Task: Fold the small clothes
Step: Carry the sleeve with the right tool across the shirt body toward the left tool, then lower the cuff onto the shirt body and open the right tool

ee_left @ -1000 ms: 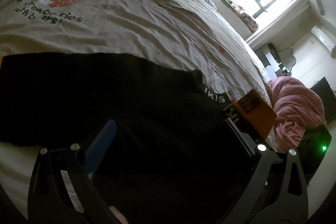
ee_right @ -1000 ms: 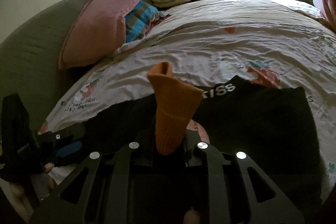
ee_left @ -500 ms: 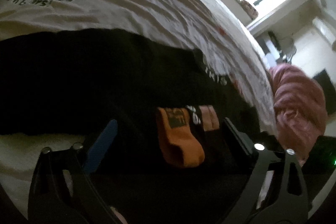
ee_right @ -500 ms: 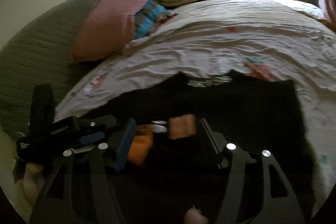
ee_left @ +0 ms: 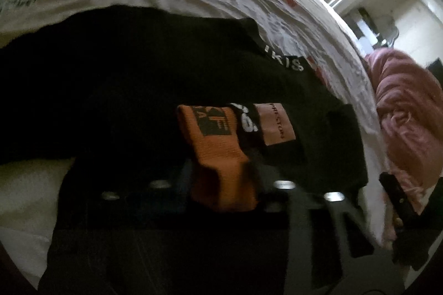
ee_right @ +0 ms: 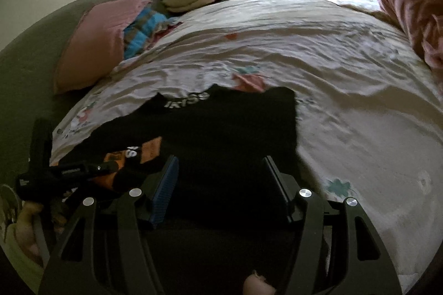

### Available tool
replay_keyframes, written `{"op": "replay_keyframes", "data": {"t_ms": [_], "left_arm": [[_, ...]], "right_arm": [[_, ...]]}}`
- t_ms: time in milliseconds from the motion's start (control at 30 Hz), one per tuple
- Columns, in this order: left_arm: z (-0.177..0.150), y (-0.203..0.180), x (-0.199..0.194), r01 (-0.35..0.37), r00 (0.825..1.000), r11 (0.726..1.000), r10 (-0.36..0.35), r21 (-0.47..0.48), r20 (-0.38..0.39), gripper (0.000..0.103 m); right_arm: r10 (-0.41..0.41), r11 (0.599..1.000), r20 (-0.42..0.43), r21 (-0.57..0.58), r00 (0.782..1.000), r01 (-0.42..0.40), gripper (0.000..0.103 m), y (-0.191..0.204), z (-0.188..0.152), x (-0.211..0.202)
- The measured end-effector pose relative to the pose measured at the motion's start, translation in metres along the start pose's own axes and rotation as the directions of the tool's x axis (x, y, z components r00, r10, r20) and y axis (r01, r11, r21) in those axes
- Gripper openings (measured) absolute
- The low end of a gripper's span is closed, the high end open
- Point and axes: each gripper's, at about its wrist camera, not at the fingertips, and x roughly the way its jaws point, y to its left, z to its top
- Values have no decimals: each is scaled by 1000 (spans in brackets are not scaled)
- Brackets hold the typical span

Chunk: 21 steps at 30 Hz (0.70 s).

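Between your left gripper's (ee_left: 224, 184) fingers sits the cuff end of the orange sock (ee_left: 218, 151); the jaws are closing on it and look nearly shut, the knit bunched up between them. Your right gripper (ee_right: 218, 181) stands about half open with nothing in it, hovering over the black garment (ee_right: 221, 129).

The risk, as I judge it, is in how little sock you have. If the left grip has caught only the bulky fold near the cuff, the rest may slide loose when you lift. The sock lies directly on the black garment, so the fingers could also pinch dark cloth underneath and drag it along, undoing how flat it lies. The left view is motion-blurred, so I cannot tell whether black fabric is caught too.

The sock is ribbed orange with a dark printed square block, and lies across the middle of the black garment beside a black band with white lettering and a pinkish label (ee_left: 274, 126). The garment itself is spread fairly flat on the pale printed bedsheet (ee_right: 304, 46), its lettered waistband at the far edge.
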Motion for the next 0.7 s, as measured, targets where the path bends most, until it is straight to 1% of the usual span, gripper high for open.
{"op": "replay_keyframes", "data": {"t_ms": [100,133,200,267,333,400,467,567,600,633,700], "left_arm": [[3,-7,-8,20,1000,999,-21,30,23,7],[4,-8,-18,39,998,998,-41,42,51,7],[7,-11,-33,49,994,997,-54,57,91,7],[9,-12,-50,42,989,997,-52,70,136,6],[11,-15,-58,32,986,996,-46,88,163,6],[11,-13,-61,32,984,996,-46,88,170,6],[9,-11,-60,1,984,995,-19,98,175,6],[7,-6,-52,-26,987,995,10,97,158,6],[6,-6,-50,-36,988,994,20,99,154,6],[4,-5,-47,-62,987,992,45,111,153,6],[3,-3,-44,-79,987,990,62,114,150,7]], "right_arm": [[-11,1000,-1,26,1000,11,61,-11,-3,-3],[-16,999,-1,31,1000,16,61,-14,-3,-3],[-22,999,-2,30,1000,22,61,-16,-4,-4],[-30,999,0,29,1000,30,61,-16,-4,-4],[-28,999,1,31,1000,28,61,-17,-4,-3],[-31,999,0,20,1000,31,61,-14,-3,-2],[-41,999,-1,-4,999,41,61,-11,-3,-2],[-87,993,-4,-80,996,86,61,0,-4,2],[-90,991,-6,-98,996,89,61,4,-4,4],[-89,990,-10,-106,996,88,61,7,-5,6],[-82,991,-19,-107,996,79,61,10,-4,9]]}}
